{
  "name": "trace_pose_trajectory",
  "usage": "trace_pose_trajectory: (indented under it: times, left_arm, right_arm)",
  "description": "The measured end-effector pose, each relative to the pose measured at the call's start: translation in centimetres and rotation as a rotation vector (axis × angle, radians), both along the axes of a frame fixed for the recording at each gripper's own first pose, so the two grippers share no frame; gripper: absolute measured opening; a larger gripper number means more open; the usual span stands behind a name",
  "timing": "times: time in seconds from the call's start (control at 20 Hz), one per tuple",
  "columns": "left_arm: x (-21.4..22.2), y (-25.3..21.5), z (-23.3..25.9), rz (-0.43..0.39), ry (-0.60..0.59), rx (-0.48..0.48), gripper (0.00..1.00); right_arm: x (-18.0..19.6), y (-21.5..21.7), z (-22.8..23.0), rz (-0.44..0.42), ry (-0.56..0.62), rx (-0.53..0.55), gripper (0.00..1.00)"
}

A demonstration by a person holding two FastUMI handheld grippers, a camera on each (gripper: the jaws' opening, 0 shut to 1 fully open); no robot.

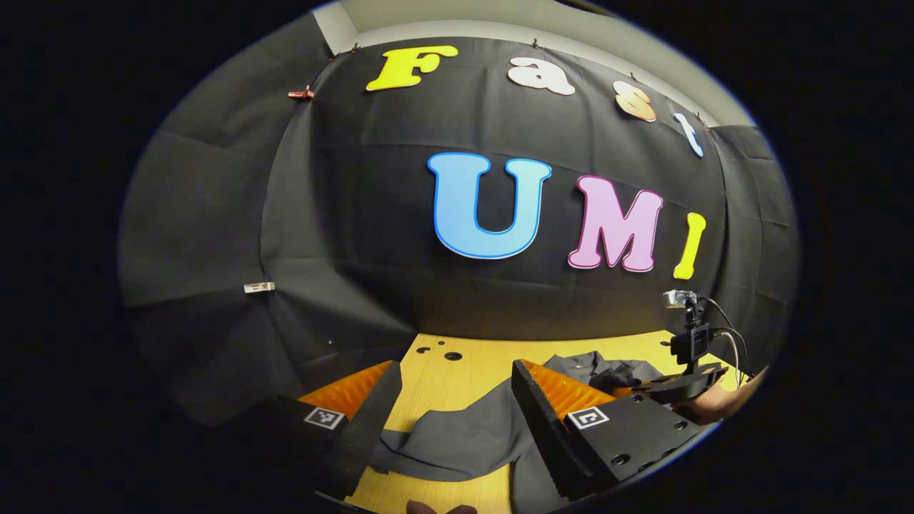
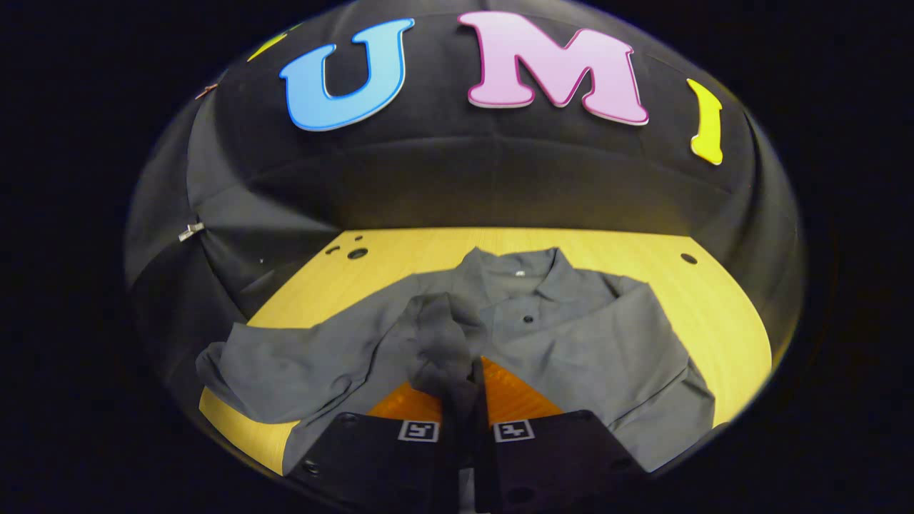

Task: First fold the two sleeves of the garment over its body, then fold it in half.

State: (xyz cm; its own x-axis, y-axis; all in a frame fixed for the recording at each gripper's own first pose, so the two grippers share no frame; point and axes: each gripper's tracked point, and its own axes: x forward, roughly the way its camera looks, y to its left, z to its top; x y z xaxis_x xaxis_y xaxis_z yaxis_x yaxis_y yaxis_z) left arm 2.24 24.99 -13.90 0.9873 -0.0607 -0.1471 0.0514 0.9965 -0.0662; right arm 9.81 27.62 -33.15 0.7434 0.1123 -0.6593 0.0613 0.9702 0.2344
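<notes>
I have the grey button-up shirt (image 2: 571, 335) spread front-up on the yellow wooden table (image 2: 721, 300), collar (image 2: 518, 268) toward the black cloth wall. My right gripper (image 2: 463, 389) has its fingers drawn together on a bunched fold of sleeve fabric (image 2: 439, 335), which rises in a ridge over the shirt's chest. From the right gripper view, the other sleeve (image 2: 271, 368) lies spread out toward the table's edge, not yet folded.

My left gripper (image 1: 457, 414) is wide open, holding nothing. It hovers with that spread sleeve (image 1: 457, 439) lying between its fingers. In the left gripper view I can also see the right gripper (image 1: 682, 385) farther off, low over the shirt, with a hand behind it.

My judgement: the first sleeve fold is under way, the second untouched. The risks I see from here:
- The pinched fabric is thick and crumpled; if I let go as it sits, it could land as a lump, not a flat fold.
- I cannot tell whether the pinch has caught the shirt front as well. If so, carrying it across would drag the body askew.
- The spread sleeve sits close to the table edge; a careless close could push it off.
</notes>
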Motion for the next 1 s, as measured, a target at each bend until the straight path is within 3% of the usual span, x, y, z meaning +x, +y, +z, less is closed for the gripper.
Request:
trace_pose_trajectory:
  times: [0.1,0.15,0.2,0.25,0.3,0.35,0.4,0.45,0.65,0.8,0.85,0.9,1.0]
  left_arm:
    - [0.1,1.2,-1.0,0.017,0.018,-0.004,0.98]
    - [0.2,1.6,-1.5,0.024,0.025,-0.008,0.98]
    - [0.5,2.1,-2.0,0.029,0.032,-0.009,0.98]
    - [0.7,2.5,-2.7,0.034,0.039,-0.009,0.98]
    - [1.0,2.9,-3.5,0.041,0.052,-0.007,0.98]
    - [1.2,3.2,-4.1,0.046,0.064,-0.004,0.98]
    - [1.5,3.6,-5.2,0.054,0.080,0.006,0.98]
    - [1.7,3.9,-5.9,0.061,0.093,0.015,0.98]
    - [2.4,4.4,-8.1,0.066,0.134,0.029,0.98]
    - [2.7,5.2,-10.0,0.084,0.169,0.033,0.98]
    - [2.8,5.6,-10.9,0.092,0.183,0.044,0.98]
    - [3.0,6.1,-11.6,0.102,0.194,0.061,0.96]
    - [3.1,7.3,-13.1,0.126,0.217,0.084,0.98]
  right_arm:
    - [-0.3,1.8,-1.4,0.019,0.042,0.028,0.23]
    - [-0.4,2.7,-2.0,0.025,0.060,0.049,0.17]
    - [-0.5,3.4,-2.5,0.031,0.073,0.073,0.29]
    - [-0.7,4.1,-2.9,0.039,0.086,0.099,0.31]
    - [-0.8,4.5,-3.2,0.044,0.098,0.117,0.20]
    - [-1.3,4.9,-3.4,0.049,0.111,0.138,0.34]
    - [-1.5,5.5,-3.5,0.057,0.125,0.168,0.42]
    - [-1.9,6.0,-4.0,0.067,0.139,0.193,0.64]
    - [-3.5,7.5,-3.2,0.128,0.172,0.283,0.84]
    - [-4.3,8.3,0.2,0.144,0.136,0.383,0.86]
    - [-4.5,8.0,1.5,0.143,0.113,0.405,0.74]
    - [-4.7,7.3,2.7,0.137,0.089,0.414,0.86]
    - [-5.3,5.1,5.1,0.115,0.043,0.399,0.86]
